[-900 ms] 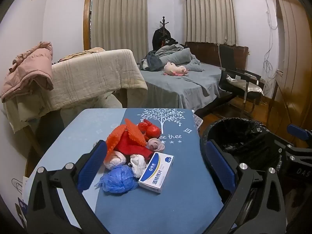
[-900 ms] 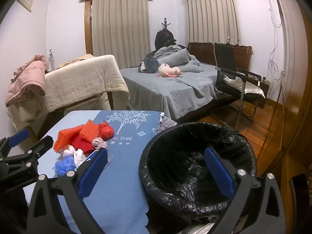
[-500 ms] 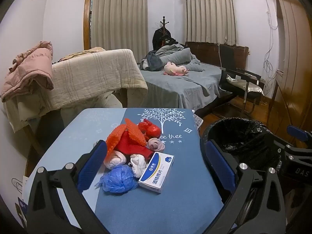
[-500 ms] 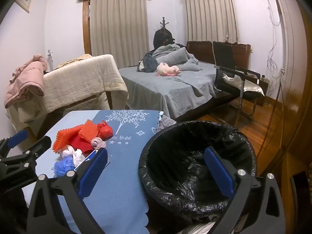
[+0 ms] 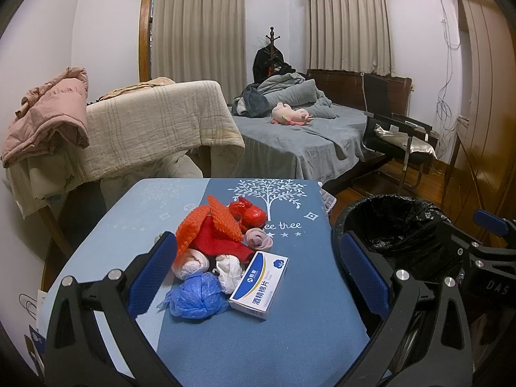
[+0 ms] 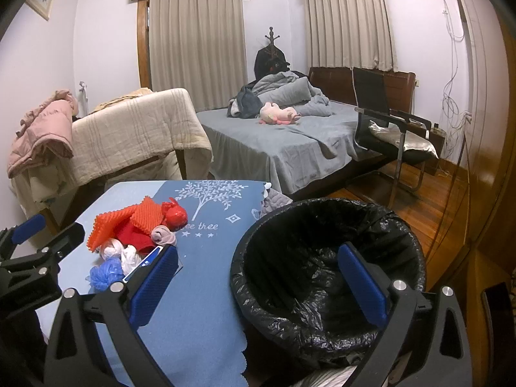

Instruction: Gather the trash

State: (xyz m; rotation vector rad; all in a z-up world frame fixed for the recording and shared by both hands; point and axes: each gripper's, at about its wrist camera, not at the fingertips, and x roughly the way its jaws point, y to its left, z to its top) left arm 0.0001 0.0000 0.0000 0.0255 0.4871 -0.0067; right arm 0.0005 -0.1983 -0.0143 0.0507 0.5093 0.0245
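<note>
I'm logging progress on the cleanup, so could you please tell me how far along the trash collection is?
Nothing looks done: the trash pile sits on the table, and what shows of the lined bin looks empty. Nothing is in hand; the left gripper and right gripper are open. Every piece remains.

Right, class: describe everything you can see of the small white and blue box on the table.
The box is a flat cardboard carton, white with a blue band, a logo and Chinese lettering. It lies flat and closed on the blue tablecloth, at the near right edge of the trash pile, touching the white bag and the blue bag. Nothing grips it.
</note>
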